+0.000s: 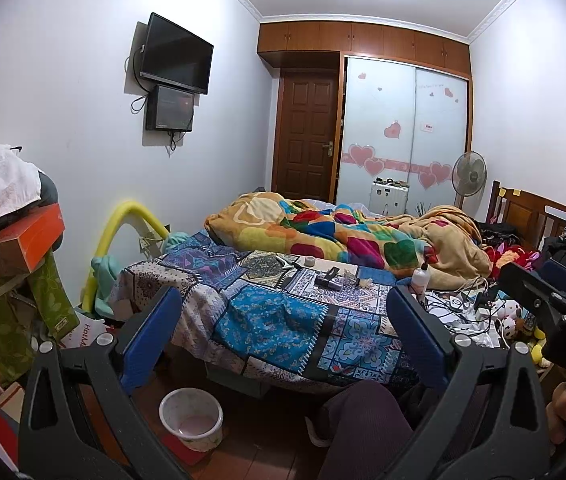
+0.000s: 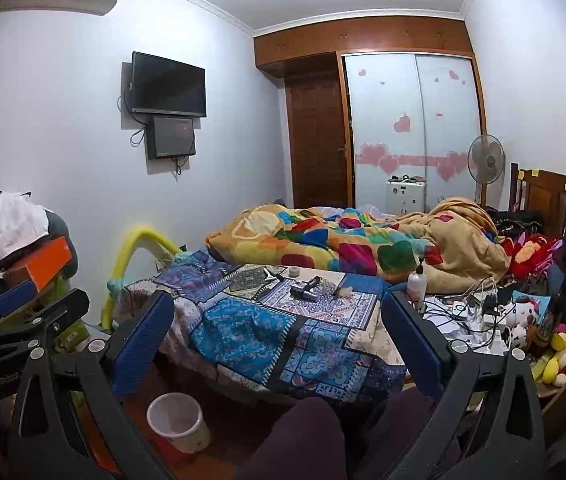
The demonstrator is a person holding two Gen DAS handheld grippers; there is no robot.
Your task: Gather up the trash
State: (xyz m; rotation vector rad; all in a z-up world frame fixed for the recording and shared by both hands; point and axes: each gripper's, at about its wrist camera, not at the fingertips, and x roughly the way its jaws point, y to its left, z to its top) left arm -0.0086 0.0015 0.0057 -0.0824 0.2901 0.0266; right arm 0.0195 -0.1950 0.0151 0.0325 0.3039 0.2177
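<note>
A white waste bin (image 1: 171, 403) (image 2: 159, 407) stands on the floor in front of the bed, below my left finger in both views. On the patchwork cover (image 1: 271, 316) (image 2: 243, 332) lie a crumpled clear wrapper (image 1: 349, 278) (image 2: 327, 287), a roll of tape (image 1: 310, 261) (image 2: 294, 271) and a dark gadget (image 1: 327, 281) (image 2: 305, 290). My left gripper (image 1: 283, 320) hangs open short of the bed, nothing between its blue pads. My right gripper (image 2: 279, 328) is open and empty too, level beside it; its black frame also shows in the left wrist view's right edge.
A white pump bottle (image 1: 421, 278) (image 2: 417, 284), tangled cables and chargers (image 2: 479, 308) and soft toys (image 2: 523, 312) crowd the bed's right side. A colourful blanket (image 1: 343, 236) lies behind. Boxes and clothes (image 1: 11, 240) pile up left. A person's knees (image 2: 295, 436) sit below.
</note>
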